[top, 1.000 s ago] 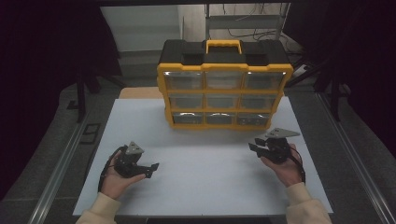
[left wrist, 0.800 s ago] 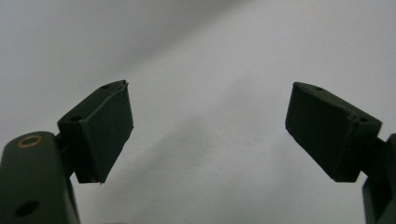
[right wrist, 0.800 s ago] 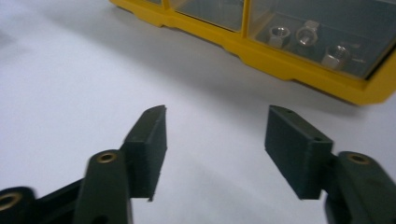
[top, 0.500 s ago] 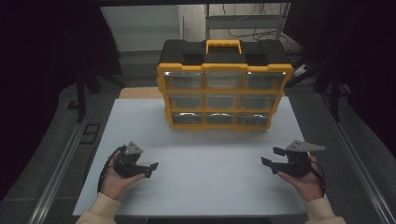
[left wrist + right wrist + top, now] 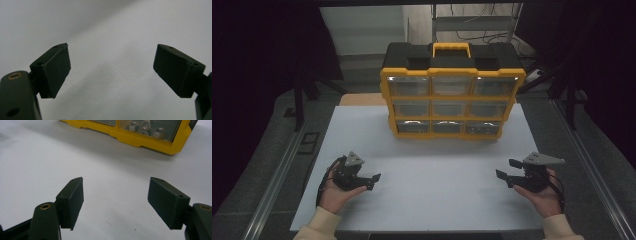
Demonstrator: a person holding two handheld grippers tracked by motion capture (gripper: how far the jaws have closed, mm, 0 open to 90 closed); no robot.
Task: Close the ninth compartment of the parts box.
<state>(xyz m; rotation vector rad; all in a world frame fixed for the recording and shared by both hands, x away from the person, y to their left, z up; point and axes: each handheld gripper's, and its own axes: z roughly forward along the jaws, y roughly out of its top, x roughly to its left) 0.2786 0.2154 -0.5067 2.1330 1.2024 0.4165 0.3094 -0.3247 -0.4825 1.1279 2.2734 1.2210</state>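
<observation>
Yellow and black: a plastic organiser case (image 5: 452, 90) stands upright at the far edge of the white table (image 5: 427, 165), centred, with a yellow carry handle on top.
Drawers: nine clear-fronted compartments in three rows face the person; in the right gripper view, metal nuts (image 5: 146, 128) show behind the clear front of a bottom one.
Left gripper (image 5: 371, 181): held in the person's left hand (image 5: 334, 192) near the table's near left corner, pointing toward the middle of the table.
Left jaws: spread wide with nothing between them; the left gripper view shows only bare white table past the two black pads (image 5: 56, 71).
Right gripper (image 5: 507, 172): held in the person's right hand (image 5: 543, 196) near the near right corner, pointing inward, well apart from the case.
Right jaws: they have just been opening and now stand wide, empty; its pads (image 5: 72, 201) frame bare table, with the yellow base of the case beyond.
Sleeves: cream cuffs show at both wrists at the near edge.
</observation>
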